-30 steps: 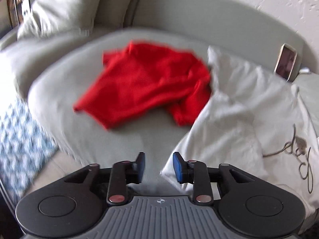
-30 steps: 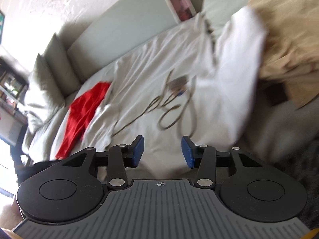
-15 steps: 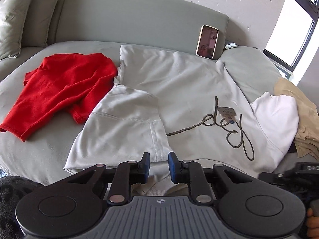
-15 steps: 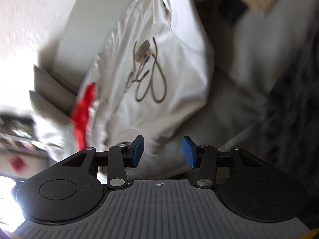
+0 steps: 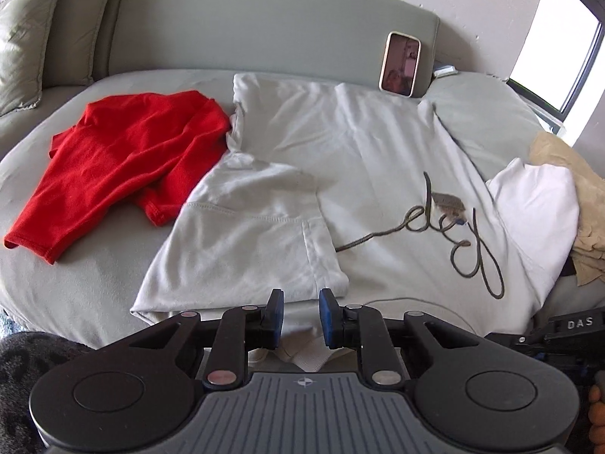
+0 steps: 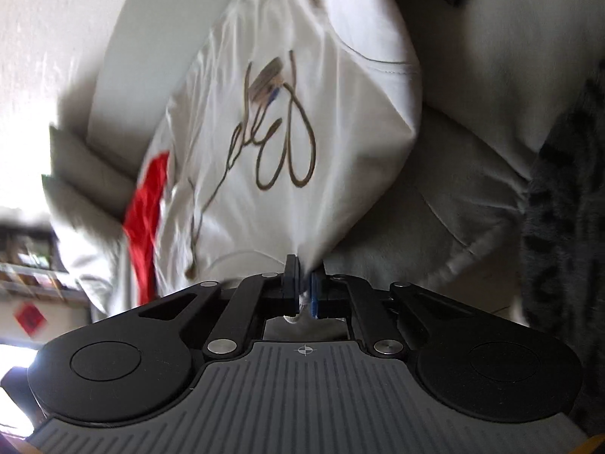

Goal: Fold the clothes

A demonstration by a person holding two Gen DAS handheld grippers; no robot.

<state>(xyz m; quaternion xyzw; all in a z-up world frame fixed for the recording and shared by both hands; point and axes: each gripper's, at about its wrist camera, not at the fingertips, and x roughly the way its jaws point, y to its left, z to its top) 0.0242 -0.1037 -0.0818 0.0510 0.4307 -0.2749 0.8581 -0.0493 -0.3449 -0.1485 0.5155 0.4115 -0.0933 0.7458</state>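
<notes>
Right gripper (image 6: 302, 283) newly on sweatshirt (image 6: 302, 151)

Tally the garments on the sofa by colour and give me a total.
Red: 1, the red shirt
Pale grey: 1, the grey hoodie with the looping cord
White: 1, the white garment
Tan: 1, the tan garment, possibly more than one piece
Total: 4

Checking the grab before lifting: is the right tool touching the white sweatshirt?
Touching. The right wrist view shows the right tool shut on a pinched edge of the white sweatshirt.
</notes>
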